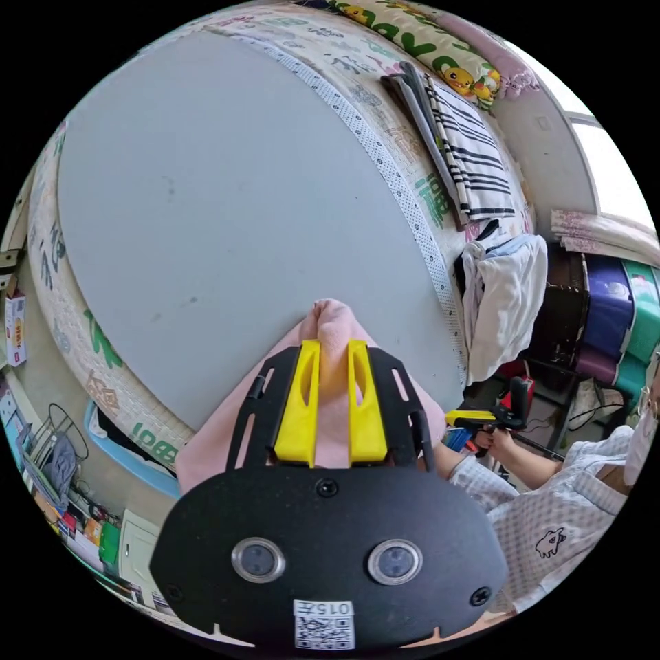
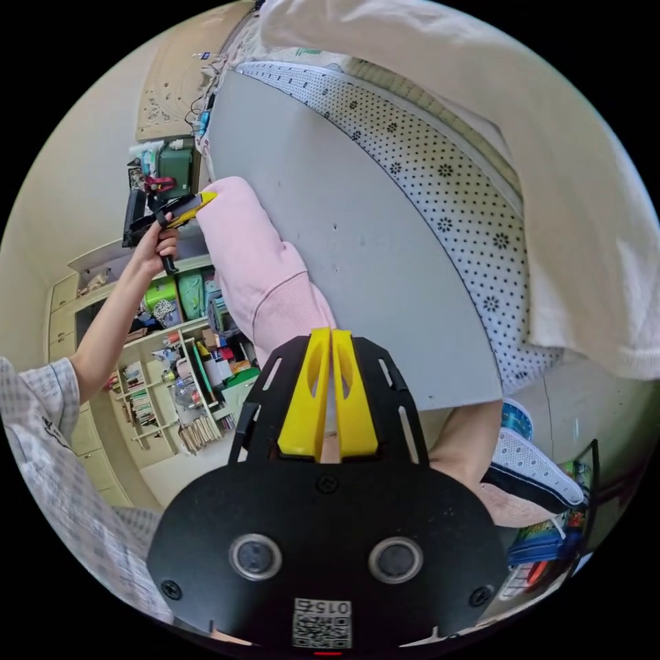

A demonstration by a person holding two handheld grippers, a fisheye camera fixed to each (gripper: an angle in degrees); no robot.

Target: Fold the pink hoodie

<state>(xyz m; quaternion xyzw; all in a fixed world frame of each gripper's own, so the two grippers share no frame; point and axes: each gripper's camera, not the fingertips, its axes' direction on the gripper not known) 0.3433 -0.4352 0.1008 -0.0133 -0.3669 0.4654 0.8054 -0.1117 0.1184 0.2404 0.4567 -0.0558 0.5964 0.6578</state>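
Left tool (image 1: 333, 347): we see both yellow jaws pinching a bunch of the soft pink fleece hoodie (image 1: 330, 330).
Right tool (image 2: 328, 340): jaws nearly closed; contents we cannot tell.
Hoodie: hangs over the grey flat counter (image 1: 227, 206) edge.

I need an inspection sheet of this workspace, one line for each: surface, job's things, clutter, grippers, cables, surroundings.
Surface: grey board lying on a patterned mat, with a few small marks on it.
Job's things: pink hoodie held up at the board's near edge, not yet laid flat; a cuffed part hangs down in the right gripper view.
Clutter: striped cloth, white garment and a duck-print pillow beside the board.
Grippers: left gripper shut on pink fabric; right gripper has its jaws together, with pink cloth at their base.
Cables: a dark cable on the floor.
Surroundings: crowded shelves, stacked storage boxes, a shoe.
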